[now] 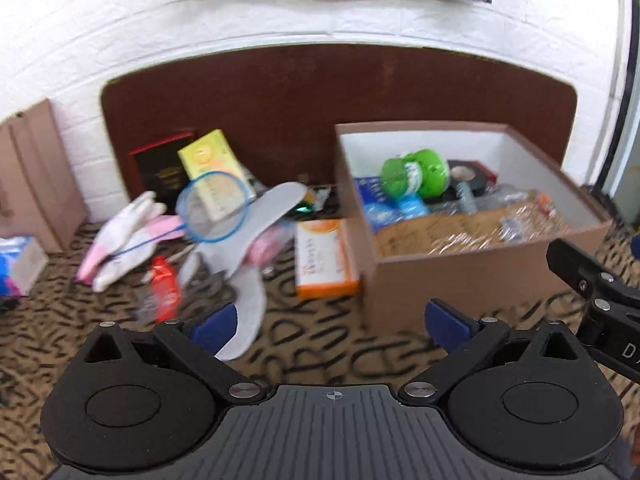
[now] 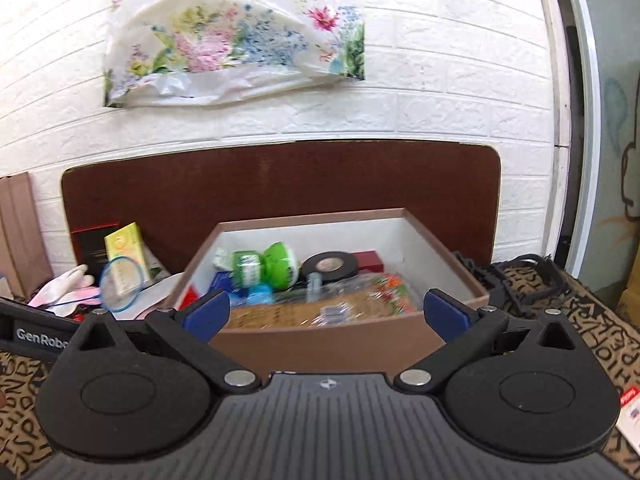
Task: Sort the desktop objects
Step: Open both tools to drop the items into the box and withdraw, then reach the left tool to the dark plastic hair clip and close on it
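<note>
Both grippers are seen spread wide with nothing between the blue pads: the left gripper [image 1: 334, 322] at the bottom of the left view, the right gripper [image 2: 326, 314] at the bottom of the right view. No item is held by either.

A brown box [image 1: 460, 272] is found at centre right of the left view, already part filled: a green toy [image 1: 414, 174], a tape roll [image 2: 330, 266] and crinkled wrappers are seen inside. Unsorted things are left in a heap at centre left of that view, on the patterned cloth [image 1: 360, 352]: an orange carton [image 1: 326, 258] just beside the box wall, two grey insoles [image 1: 260, 220], a small blue net [image 1: 212, 206] laid over a yellow box [image 1: 214, 170], white and pink gloves [image 1: 124, 236], and a red packet [image 1: 164, 284].

The step in hand is judged to be a fresh pick from the heap. The orange carton is best taken first by the left gripper, since it lies free and closest to the box; the pads should be set across its short sides, squarely, before closing. The net should be left until later, as its hoop rests on other things and could drag them. The right gripper is best kept clear of the box mouth, so that the drop is not blocked.
</note>
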